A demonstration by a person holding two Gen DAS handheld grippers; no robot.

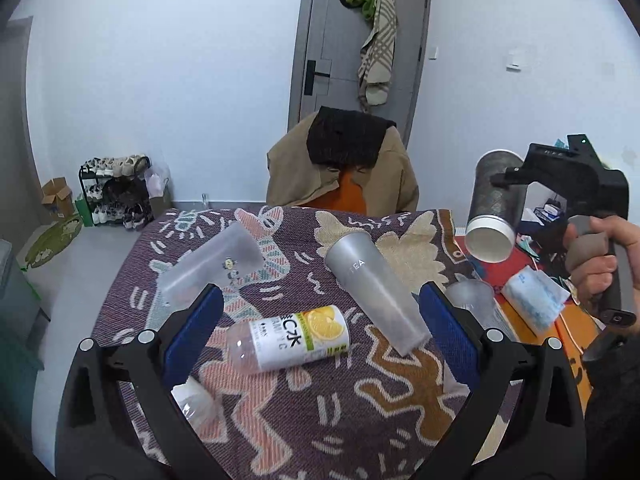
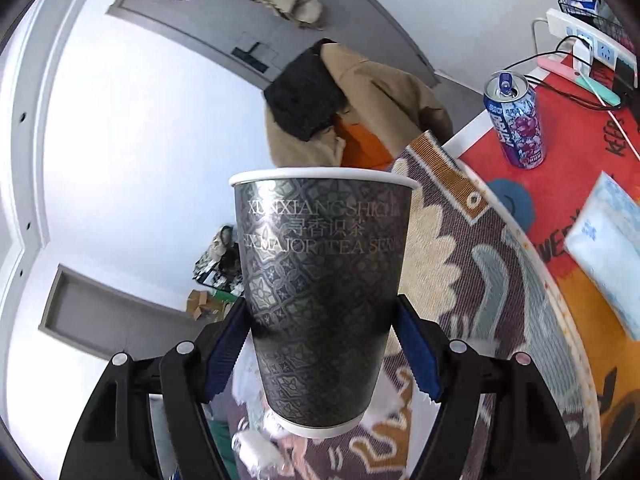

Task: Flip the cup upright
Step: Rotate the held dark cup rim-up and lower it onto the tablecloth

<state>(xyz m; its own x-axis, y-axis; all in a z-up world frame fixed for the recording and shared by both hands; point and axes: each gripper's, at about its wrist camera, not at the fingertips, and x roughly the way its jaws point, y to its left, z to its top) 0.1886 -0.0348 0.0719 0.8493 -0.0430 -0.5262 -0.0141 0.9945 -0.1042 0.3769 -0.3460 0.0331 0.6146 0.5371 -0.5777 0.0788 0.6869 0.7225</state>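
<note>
Above the table's right side, the dark paper cup (image 2: 320, 300) is clamped by the right gripper (image 2: 326, 350), tilted mouth-down. Near the patterned cloth (image 1: 320, 420), the left gripper (image 1: 322, 334) is held wide, nothing between its fingers.

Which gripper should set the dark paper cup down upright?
Right. The right gripper is already clamped on the dark paper cup, held in the air with its mouth tilted down. The left gripper hangs open over the lying bottle.

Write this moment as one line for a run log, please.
right tongs: shut on dark paper tea cup, lifted, mouth tilted down | left tongs: open, over lemon drink bottle | frosted TEA cup: lying
</note>
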